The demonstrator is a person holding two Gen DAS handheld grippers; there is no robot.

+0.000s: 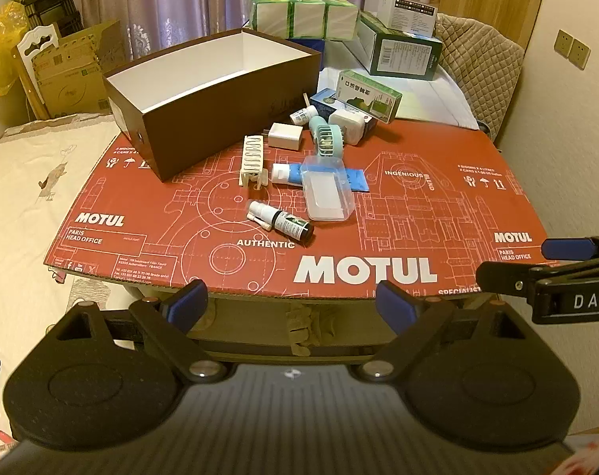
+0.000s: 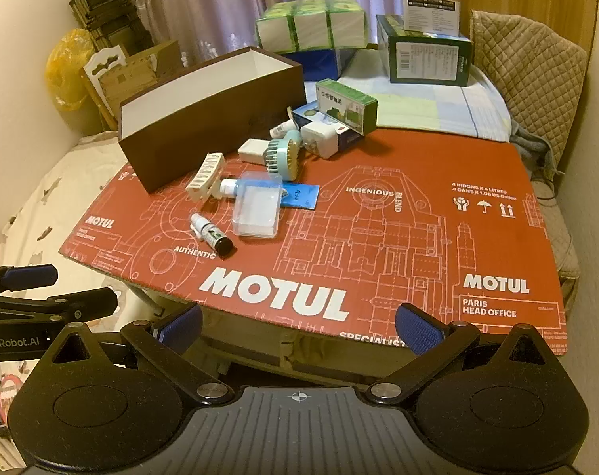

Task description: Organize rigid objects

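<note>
Hovering short of the red cardboard sheet (image 1: 438, 198), the left gripper (image 1: 291, 304) and right gripper (image 2: 299, 324) are both standing with jaws wide apart, holding nothing. Small objects are lying clustered beside the empty brown box (image 1: 204, 118): a clear plastic case (image 1: 327, 190), dropper bottle (image 1: 287, 225), white clip (image 1: 254, 160) and mint fan (image 1: 326, 140).

The left gripper (image 1: 291, 304) fills the bottom of its own view, jaws spread wide and empty, tilted downward. The right gripper (image 2: 299, 326) does likewise, and each shows at the other's frame edge.
</note>
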